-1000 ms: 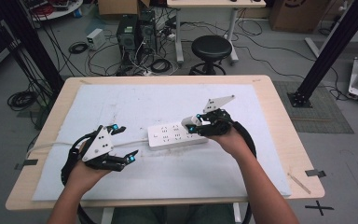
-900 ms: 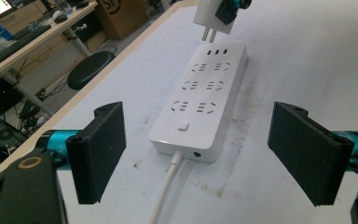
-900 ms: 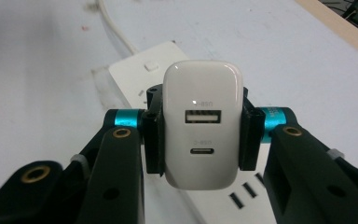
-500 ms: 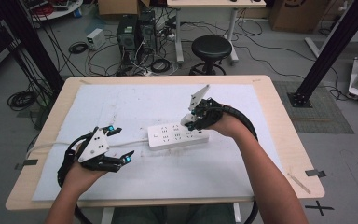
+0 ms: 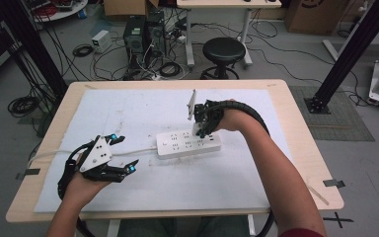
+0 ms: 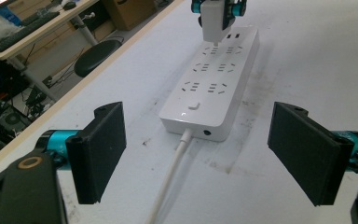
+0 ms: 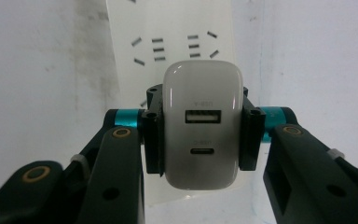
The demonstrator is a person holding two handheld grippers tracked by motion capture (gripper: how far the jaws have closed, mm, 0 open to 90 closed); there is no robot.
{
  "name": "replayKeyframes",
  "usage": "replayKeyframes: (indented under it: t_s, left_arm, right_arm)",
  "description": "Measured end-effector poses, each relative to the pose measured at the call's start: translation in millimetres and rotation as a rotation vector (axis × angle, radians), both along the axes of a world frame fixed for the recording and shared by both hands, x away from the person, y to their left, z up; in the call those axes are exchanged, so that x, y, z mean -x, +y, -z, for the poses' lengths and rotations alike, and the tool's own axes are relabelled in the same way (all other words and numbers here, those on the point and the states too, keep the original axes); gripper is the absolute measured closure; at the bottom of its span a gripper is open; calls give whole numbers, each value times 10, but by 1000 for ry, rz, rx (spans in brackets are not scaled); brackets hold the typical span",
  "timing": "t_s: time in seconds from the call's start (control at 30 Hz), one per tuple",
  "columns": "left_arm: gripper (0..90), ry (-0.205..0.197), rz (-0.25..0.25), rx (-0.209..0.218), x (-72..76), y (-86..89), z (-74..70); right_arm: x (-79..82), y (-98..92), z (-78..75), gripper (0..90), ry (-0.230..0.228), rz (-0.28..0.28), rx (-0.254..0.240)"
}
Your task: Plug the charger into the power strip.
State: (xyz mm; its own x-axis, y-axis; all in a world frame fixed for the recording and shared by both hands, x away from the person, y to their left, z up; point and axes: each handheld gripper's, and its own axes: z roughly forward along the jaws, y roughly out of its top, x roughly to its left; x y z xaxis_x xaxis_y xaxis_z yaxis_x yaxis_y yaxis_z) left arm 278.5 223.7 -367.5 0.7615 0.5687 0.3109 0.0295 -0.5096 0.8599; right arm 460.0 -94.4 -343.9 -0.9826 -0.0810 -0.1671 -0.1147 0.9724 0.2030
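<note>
A white charger (image 7: 202, 123) was clamped in the right gripper (image 5: 203, 120) just above the power strip (image 5: 188, 142), apparently not yet plugged in, while the left gripper (image 5: 120, 155) was held wide open beside the strip's cord (image 6: 171, 173).

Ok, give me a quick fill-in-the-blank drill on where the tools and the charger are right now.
1. The right tool is shut on a white ____.
2. The charger hangs prongs down over the end of the power strip far from its ____.
3. The left tool stands ____, with nothing between its pads.
4. The charger's face toward the right gripper view has ____ ports.

Missing words: charger; cord; open; two
</note>
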Motion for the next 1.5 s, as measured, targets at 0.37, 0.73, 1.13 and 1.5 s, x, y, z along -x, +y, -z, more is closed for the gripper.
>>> replayKeyframes:
  t_s: [0.37, 0.73, 1.13, 1.5]
  left_arm:
    - [193, 9, -10, -9, -43, 3, 14]
    - [192, 17, -16, 6, -84, 13, 38]
    - [192, 11, -18, 4, -54, -22, 35]
    - [193, 7, -3, -7, -56, -73, 20]
  right_arm:
    - [-176, 46, 45, 631, 47, -51, 30]
    - [-229, 93, 136, 632, 68, -71, 55]
    - [-262, 124, 236, 637, 84, -63, 75]
    - [-279, 107, 284, 636, 97, -55, 53]
